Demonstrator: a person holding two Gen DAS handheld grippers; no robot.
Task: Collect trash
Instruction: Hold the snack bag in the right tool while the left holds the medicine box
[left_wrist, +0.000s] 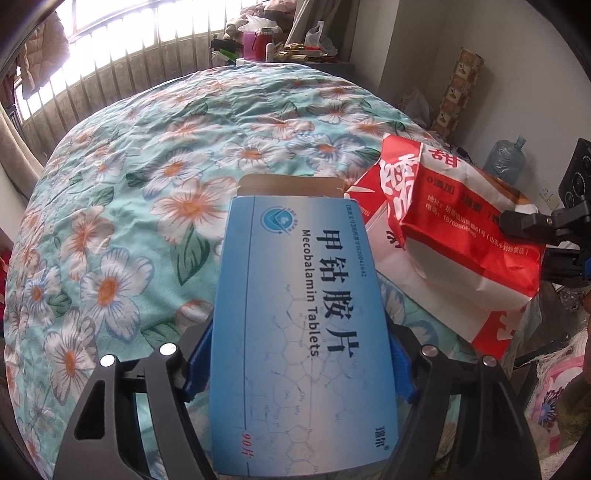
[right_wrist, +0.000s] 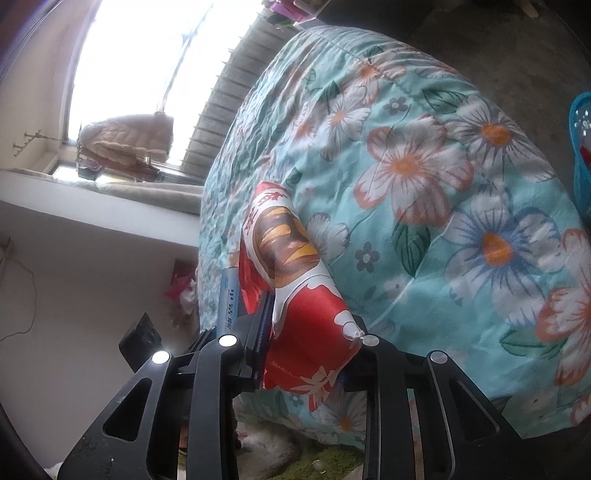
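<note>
Bed (left_wrist: 122, 206), largest surface: quilted cotton cover, teal with white and orange flowers, soft and wrinkled, domed by the fisheye lens.

Red-and-white snack bag (left_wrist: 461, 236), crinkled printed film, flattened and pillow-shaped, lying on the bed's right edge; one end pinched in the right gripper (right_wrist: 306, 354), jaws narrow on the film.

Blue tablet box (left_wrist: 299, 332), rigid glossy cardboard, flat rectangle with far-end flap open; clamped across its width in the left gripper (left_wrist: 299, 369), jaws wide, blue pads against both long edges; long axis running straight ahead along the fingers.

Box just left of bag, nearly touching.

Blue perforated basket (right_wrist: 580, 155), plastic, beyond the bed at right of the right wrist view, nearer the right gripper; probably the receptacle.
</note>
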